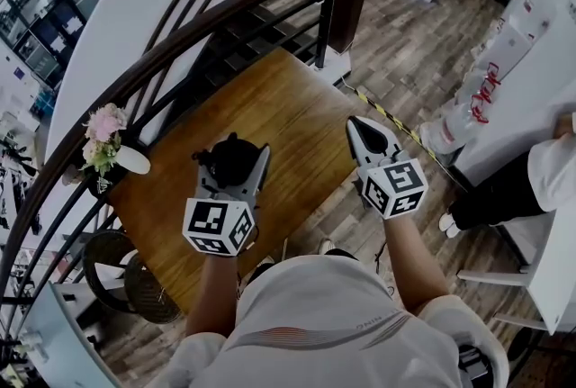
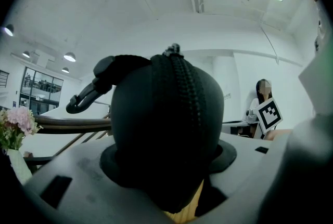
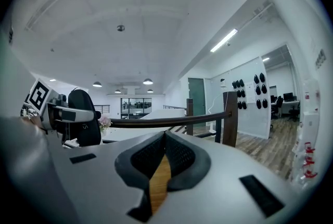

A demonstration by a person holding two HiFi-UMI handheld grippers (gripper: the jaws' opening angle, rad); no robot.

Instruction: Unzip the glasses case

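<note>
glasses case (image 2: 166, 129) held upright in the wide-set jaws of the left gripper (image 1: 234, 163), zipper (image 2: 182, 93) arching over its top; right gripper (image 1: 358, 127), closed and empty, well apart on its right.

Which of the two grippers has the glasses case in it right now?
The left gripper: the black glasses case is clamped between its jaws. The right gripper is shut with nothing in it.
</note>
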